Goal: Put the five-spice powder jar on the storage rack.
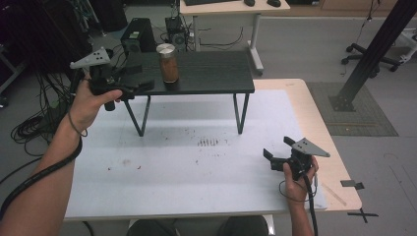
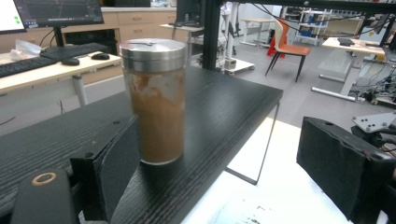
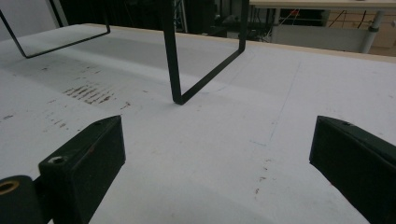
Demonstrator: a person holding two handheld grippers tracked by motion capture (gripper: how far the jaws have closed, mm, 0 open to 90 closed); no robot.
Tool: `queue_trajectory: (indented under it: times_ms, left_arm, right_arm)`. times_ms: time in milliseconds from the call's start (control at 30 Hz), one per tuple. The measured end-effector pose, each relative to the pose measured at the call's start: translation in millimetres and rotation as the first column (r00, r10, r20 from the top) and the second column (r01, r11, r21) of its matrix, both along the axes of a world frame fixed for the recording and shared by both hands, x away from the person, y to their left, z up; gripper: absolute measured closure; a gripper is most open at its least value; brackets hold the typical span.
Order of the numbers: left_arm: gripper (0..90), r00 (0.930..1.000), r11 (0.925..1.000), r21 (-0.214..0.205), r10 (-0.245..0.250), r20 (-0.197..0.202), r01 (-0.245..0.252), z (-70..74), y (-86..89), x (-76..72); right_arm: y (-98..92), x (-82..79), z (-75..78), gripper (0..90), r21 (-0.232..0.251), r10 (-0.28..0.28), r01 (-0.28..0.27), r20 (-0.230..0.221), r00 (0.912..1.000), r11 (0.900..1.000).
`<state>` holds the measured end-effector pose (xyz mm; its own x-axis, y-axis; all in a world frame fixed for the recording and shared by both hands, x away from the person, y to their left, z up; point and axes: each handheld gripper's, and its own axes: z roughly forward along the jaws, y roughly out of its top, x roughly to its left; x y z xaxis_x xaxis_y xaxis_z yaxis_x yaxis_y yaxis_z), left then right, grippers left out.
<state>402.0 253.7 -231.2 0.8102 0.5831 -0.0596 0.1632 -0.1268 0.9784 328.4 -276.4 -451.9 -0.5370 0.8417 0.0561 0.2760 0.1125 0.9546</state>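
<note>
Jar [image 1: 168, 64]: clear glass, brushed metal lid, brown powder filling most of it and smeared on the inside wall.
Position: upright on the black raised shelf [image 1: 211, 73], near its left end.
Your left gripper [image 1: 133, 89]: jaws spread, empty, at the shelf's left edge just beside the jar.
Your right gripper [image 1: 273, 160]: jaws apart, empty, low over the white table [image 1: 196, 172].

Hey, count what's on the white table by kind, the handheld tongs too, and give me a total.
Black raised shelf: 1
Jar with a metal lid: 1
Tongs: 2, left tongs and right tongs
Total: 4
</note>
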Motion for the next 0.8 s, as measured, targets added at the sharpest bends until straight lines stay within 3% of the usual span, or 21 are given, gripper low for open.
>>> queue_trajectory:
  times_ms: [400, 800]
  left_arm:
    - [14.0, 0.9999, 0.9997, -0.016, -0.015, 0.003, 0.015, -8.0, 1.9, -17.3]
    - [13.7, 0.9995, 0.9992, -0.024, -0.031, -0.002, 0.031, -18.9, 1.8, -25.6]
  right_arm:
    - [0.4, 0.3, 0.0, 3.5, -0.006, -0.002, 0.002, -0.001, 1.0000, 1.0000]
    - [0.5, 0.7, -0.1, 3.5, -0.010, -0.003, 0.003, -0.003, 1.0000, 0.9999]
